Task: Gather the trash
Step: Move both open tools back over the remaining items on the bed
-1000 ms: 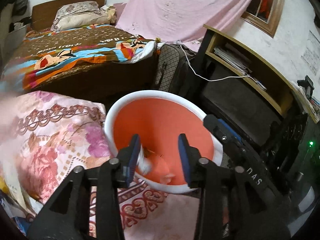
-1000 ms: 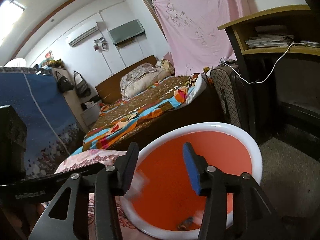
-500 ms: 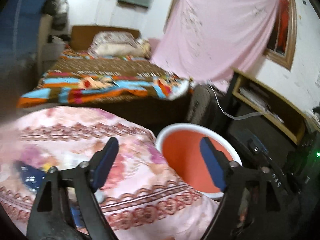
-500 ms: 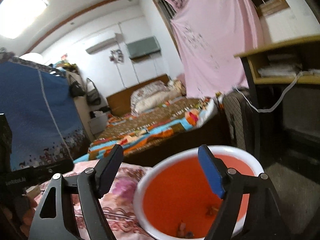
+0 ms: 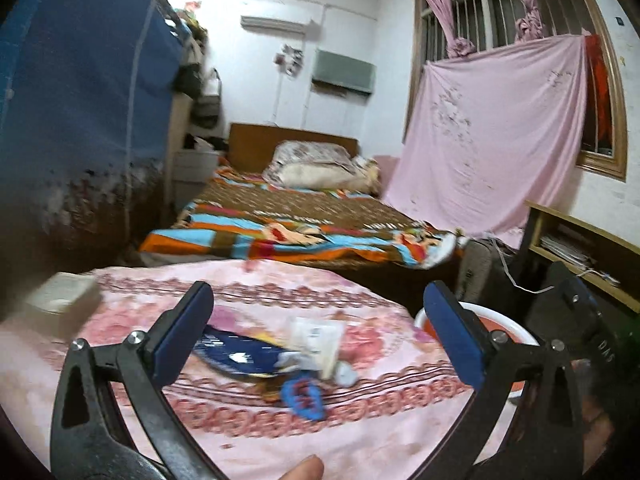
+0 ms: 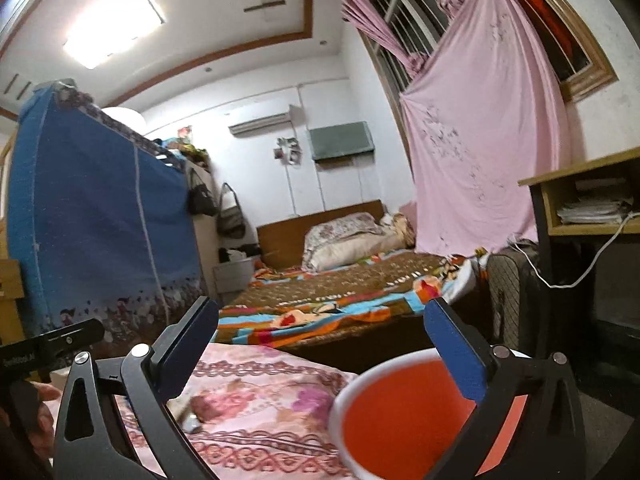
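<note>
Left gripper (image 5: 316, 328): your jaws have just been opening and now stand spread wide with nothing between the pads, aimed over the pink floral cloth (image 5: 240, 292) that fills the lower half of the left wrist frame.

Trash, where it lies: a small heap sits at lower centre of that frame, in the gap your spread jaws bracket. From left to right it is a dark blue wrapper (image 5: 236, 354), a pale crumpled wrapper (image 5: 316, 340) and, just below them, a blue and red scrap (image 5: 302, 396). The frame is blurred, so what each piece is cannot be told.

Long axis: the dark blue wrapper runs from left to lower right across the frame, crosswise to your line of approach.

Nearer hand: likely your left, since the heap lies straight ahead of it and beyond the pads.

Right gripper (image 6: 320, 344): these jaws too have just been opening and stand spread and empty, with the orange basin (image 6: 400, 420) at lower right of the right wrist frame, beneath them.

Basin from the heap: to the right, off the cloth's edge, so the carry would run rightward.
</note>
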